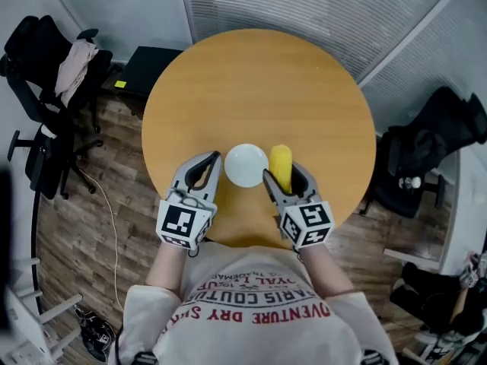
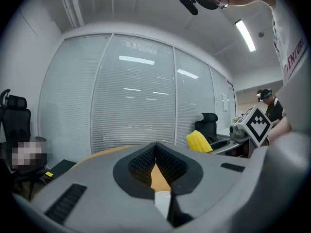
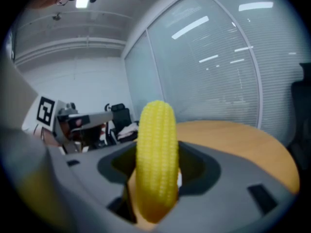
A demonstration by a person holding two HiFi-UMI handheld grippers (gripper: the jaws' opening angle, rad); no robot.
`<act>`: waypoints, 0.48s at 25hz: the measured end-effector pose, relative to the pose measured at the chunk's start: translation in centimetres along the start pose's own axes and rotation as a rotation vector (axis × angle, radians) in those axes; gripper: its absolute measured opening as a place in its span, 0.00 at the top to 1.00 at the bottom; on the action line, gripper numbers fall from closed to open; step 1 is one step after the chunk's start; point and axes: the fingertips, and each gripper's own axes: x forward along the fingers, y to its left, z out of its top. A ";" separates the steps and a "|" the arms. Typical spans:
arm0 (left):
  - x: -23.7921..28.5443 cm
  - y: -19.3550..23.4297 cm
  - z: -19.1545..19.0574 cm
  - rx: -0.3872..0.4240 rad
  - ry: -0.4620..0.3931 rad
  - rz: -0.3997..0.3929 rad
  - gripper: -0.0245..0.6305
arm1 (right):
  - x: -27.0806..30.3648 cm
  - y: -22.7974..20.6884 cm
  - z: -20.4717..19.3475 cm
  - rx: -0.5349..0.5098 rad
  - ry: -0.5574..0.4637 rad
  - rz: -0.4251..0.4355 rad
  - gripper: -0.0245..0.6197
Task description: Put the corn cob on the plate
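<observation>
Right gripper (image 1: 283, 175) is clamping the yellow corn cob (image 1: 281, 166): jaws closed narrow on its near half, one pad on each side, far tip sticking out past the fingertips. In the right gripper view the cob (image 3: 155, 159) is standing straight up the middle between the jaws, centred, not skewed.

Handling, as I am judging it:
- looking light and stiff, not sagging at the free end
- kernel rows giving a bumpy, rounded surface, so it could be rolling or slipping in the pads if I am tilting fast
- a hold across the thick middle is suiting it best; my grip is sitting a little near of that

Position: the cob is lying just right of the white round plate (image 1: 246, 165), close beside its rim, not over it. The plate is sitting at the near side of the round wooden table (image 1: 259, 90). I cannot tell whether the cob is touching the tabletop.

Left gripper (image 1: 204, 166) is resting just left of the plate, jaws closed together on nothing; from its own view the cob (image 2: 199, 141) is showing off to the right
</observation>
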 end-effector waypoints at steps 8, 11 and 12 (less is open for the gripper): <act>2.4 2.3 -3.8 -0.029 0.048 -0.160 0.91 | 5.4 -0.2 -5.3 0.072 0.145 -0.107 0.55; 3.0 3.2 -5.4 -0.025 0.061 -0.189 0.91 | 7.2 -0.7 -7.5 0.089 0.201 -0.131 0.55; 3.2 3.6 -5.9 -0.031 0.067 -0.191 0.91 | 7.8 -0.8 -8.2 0.093 0.221 -0.135 0.55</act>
